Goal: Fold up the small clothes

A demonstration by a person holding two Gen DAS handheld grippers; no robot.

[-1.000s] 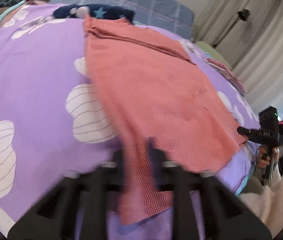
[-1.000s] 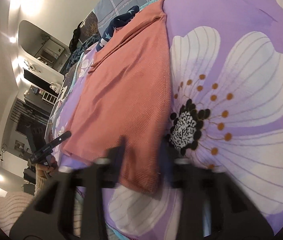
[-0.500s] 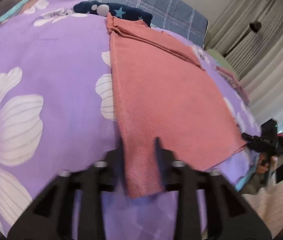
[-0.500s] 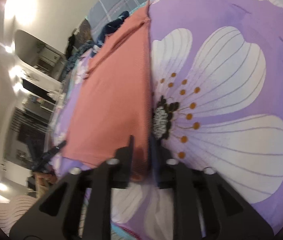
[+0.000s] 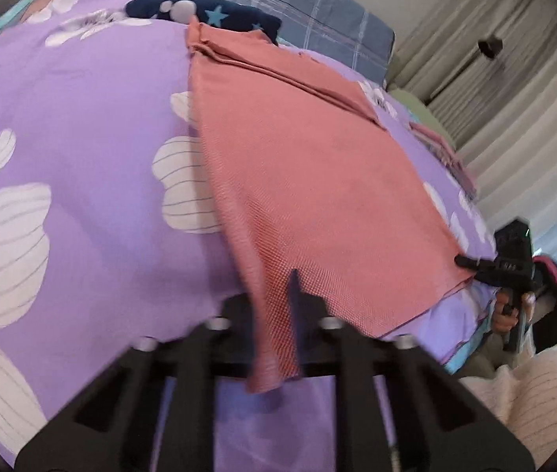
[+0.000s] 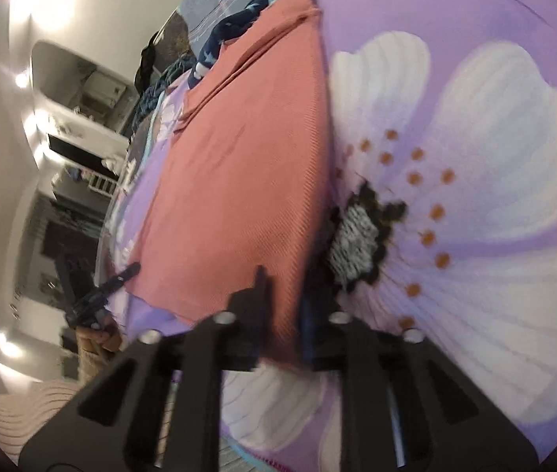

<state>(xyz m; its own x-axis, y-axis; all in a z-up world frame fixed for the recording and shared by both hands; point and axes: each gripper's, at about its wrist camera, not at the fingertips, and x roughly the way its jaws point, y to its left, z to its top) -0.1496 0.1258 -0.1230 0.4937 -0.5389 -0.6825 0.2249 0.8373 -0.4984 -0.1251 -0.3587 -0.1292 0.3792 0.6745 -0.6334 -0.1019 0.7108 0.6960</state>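
A salmon-pink garment (image 5: pixel 309 181) lies spread flat on a purple flowered bedspread (image 5: pixel 81 157). My left gripper (image 5: pixel 274 306) is shut on its near left corner, and a flap of cloth hangs down between the fingers. My right gripper (image 6: pixel 282 299) is shut on the garment's (image 6: pixel 239 181) near right corner, low over the bedspread (image 6: pixel 475 157). Each gripper shows in the other's view: the right one (image 5: pixel 471 263) at the garment's right corner, the left one (image 6: pixel 121 275) at its left corner.
A navy star-patterned garment (image 5: pixel 203 11) lies at the far end of the pink one, before a blue plaid pillow (image 5: pixel 298 19). A small pink folded pile (image 5: pixel 443 153) sits at the bed's right side by curtains (image 5: pixel 514 98). A cream knit sleeve (image 5: pixel 534 393) is at lower right.
Both grippers stay shut on the garment's near corners. Both views have shifted and blurred, and the near left corner now drapes lower between the left fingers.
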